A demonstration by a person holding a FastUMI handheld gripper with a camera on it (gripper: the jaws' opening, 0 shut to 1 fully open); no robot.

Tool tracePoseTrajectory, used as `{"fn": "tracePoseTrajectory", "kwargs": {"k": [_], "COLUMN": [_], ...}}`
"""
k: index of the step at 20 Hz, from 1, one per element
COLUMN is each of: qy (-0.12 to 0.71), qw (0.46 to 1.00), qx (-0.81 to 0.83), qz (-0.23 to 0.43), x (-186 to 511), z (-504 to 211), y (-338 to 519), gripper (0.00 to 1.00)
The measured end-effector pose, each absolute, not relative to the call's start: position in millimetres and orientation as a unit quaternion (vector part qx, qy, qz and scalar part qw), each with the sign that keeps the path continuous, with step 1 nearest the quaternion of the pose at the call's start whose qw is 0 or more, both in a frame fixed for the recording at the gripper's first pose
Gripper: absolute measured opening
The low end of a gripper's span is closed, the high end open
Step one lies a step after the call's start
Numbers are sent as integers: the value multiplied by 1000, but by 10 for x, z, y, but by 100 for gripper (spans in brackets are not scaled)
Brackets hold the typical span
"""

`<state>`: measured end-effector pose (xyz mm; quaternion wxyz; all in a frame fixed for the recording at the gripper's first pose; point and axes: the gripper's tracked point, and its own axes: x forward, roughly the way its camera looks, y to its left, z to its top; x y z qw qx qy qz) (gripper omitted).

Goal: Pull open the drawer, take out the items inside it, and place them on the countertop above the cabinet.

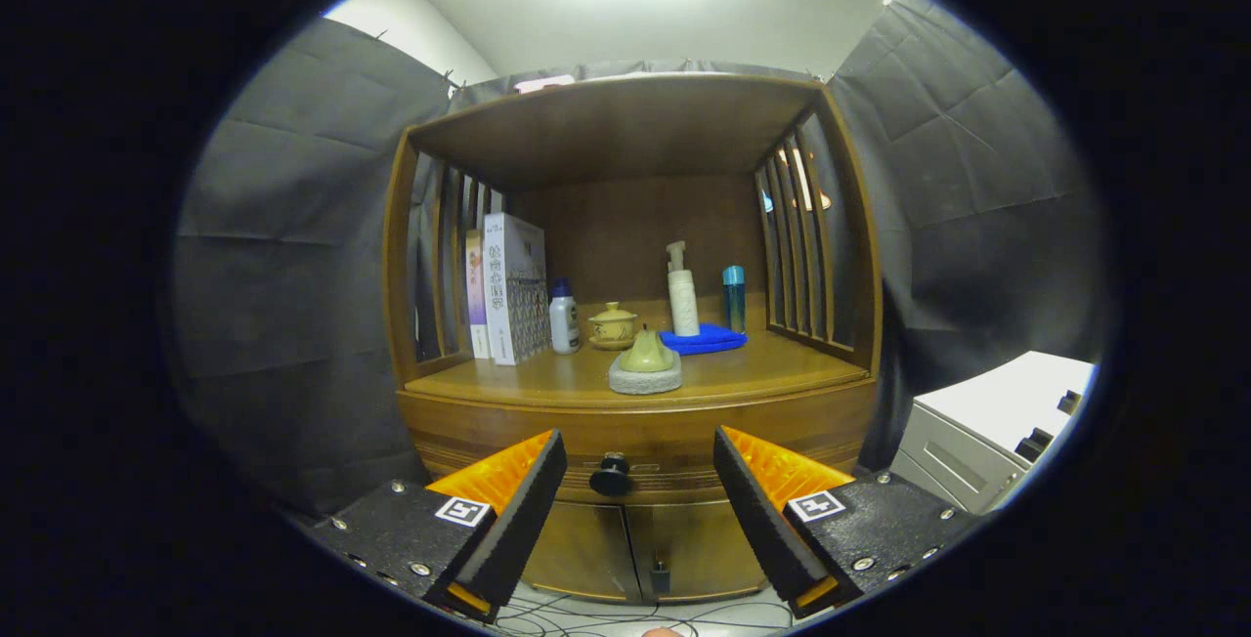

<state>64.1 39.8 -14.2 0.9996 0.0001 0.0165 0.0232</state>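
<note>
While the drawer (635, 466) is seen closed:
Gripper (637, 481): held spread, nothing pinched.
Knob (612, 474): small, rigid (probably slippery); best pinched squarely.
Drawer: judged stiff.

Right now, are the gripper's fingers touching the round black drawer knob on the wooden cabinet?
Apart. In the gripper view the open gripper has the round black drawer knob between its fingers, wooden drawer front showing on both sides of the knob.

Drawer (635, 461) contents hidden behind closed front.
</note>
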Motion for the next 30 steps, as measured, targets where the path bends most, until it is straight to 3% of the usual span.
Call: {"fn": "tracePoseTrajectory", "kwargs": {"k": [13, 30], "qy": [-19, -14], "qw": [999, 1000], "qx": [-14, -8], "qz": [22, 23], "x": [-250, -364], "z": [201, 133], "y": [324, 362], "gripper": [94, 95]}}
